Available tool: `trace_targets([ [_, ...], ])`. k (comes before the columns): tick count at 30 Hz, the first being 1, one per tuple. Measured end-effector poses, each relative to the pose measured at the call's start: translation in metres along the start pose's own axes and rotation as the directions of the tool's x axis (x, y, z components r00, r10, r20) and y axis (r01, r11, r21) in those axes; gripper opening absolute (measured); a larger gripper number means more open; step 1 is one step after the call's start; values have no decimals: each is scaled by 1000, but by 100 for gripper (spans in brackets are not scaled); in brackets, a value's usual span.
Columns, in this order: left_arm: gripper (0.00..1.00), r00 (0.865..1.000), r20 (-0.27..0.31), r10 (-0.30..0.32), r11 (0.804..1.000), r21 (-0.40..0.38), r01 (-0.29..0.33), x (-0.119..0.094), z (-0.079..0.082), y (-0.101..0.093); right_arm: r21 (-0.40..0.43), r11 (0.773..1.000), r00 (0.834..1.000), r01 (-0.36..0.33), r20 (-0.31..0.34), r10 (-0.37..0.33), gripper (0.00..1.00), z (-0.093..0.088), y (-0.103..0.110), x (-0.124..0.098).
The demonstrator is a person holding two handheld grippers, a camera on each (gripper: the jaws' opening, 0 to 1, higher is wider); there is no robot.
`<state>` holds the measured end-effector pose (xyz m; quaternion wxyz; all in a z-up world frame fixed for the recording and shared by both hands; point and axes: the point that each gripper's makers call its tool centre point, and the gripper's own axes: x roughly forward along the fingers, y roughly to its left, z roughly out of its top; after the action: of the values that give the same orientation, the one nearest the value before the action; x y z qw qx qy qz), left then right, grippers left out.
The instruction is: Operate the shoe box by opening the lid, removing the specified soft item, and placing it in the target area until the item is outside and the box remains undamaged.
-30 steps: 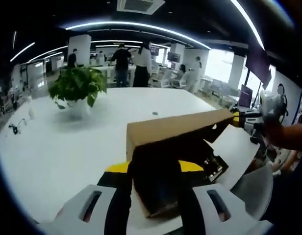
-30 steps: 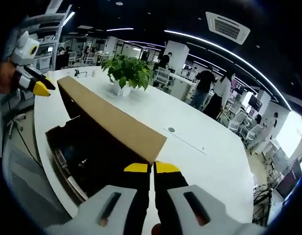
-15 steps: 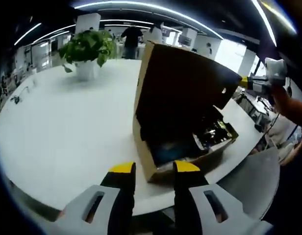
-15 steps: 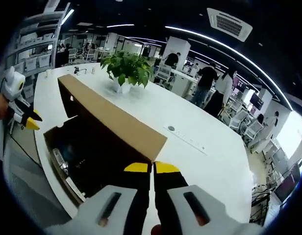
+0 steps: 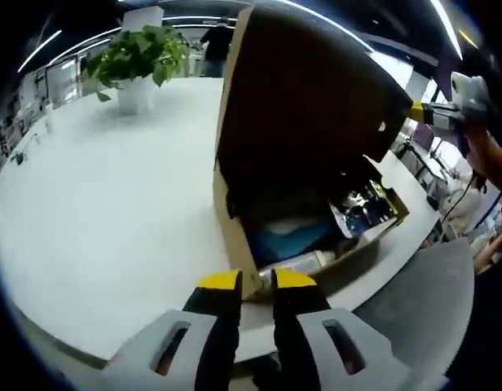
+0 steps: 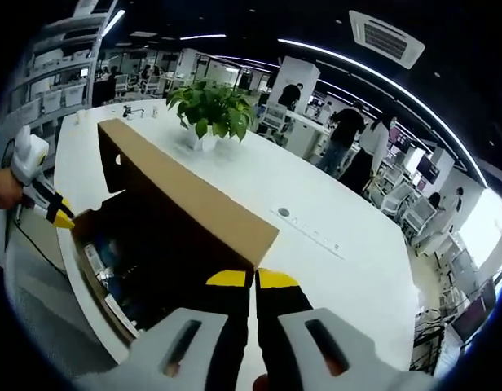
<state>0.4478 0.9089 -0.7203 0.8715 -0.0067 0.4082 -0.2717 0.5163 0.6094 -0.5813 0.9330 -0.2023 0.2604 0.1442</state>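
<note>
A brown cardboard shoe box (image 5: 228,213) stands on the white table with its lid (image 5: 308,106) swung up nearly upright. Inside lie a blue soft item (image 5: 288,235) and some printed packets. My left gripper (image 5: 256,280) has its yellow tips closed on the box's near corner. In the right gripper view the lid (image 6: 186,204) runs away from my right gripper (image 6: 253,279), which is shut on its edge. The right gripper (image 5: 416,112) holds the lid's far corner in the left gripper view. The left gripper (image 6: 62,220) touches the box's corner in the right gripper view.
A potted green plant (image 5: 137,61) (image 6: 210,110) stands on the white table (image 5: 96,204) (image 6: 316,212) beyond the box. The box sits close to the table's edge, with grey floor beside it. People (image 6: 345,142) stand far off in the office.
The lid has swung from low over the box to nearly upright. My left gripper has come in to the box's near corner and its jaws have narrowed onto it.
</note>
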Motion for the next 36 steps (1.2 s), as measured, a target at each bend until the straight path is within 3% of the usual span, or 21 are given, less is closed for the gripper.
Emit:
trace_targets([
  [1,4,1000,-5,19,999,26,-19,-1,0,5,1,1000,1000,-2,-1,2,0,0,0,0],
  [8,3,1000,-9,9,1000,15,-9,-2,-1,2,8,1000,1000,-4,-2,4,0,6,-8,8],
  [20,2,999,-30,16,999,32,-15,0,-2,3,34,999,1000,-10,-14,11,0,19,-30,47],
  [36,3,999,-43,10,999,36,-9,-1,-4,1,62,998,998,-22,-59,25,0,13,-47,94],
])
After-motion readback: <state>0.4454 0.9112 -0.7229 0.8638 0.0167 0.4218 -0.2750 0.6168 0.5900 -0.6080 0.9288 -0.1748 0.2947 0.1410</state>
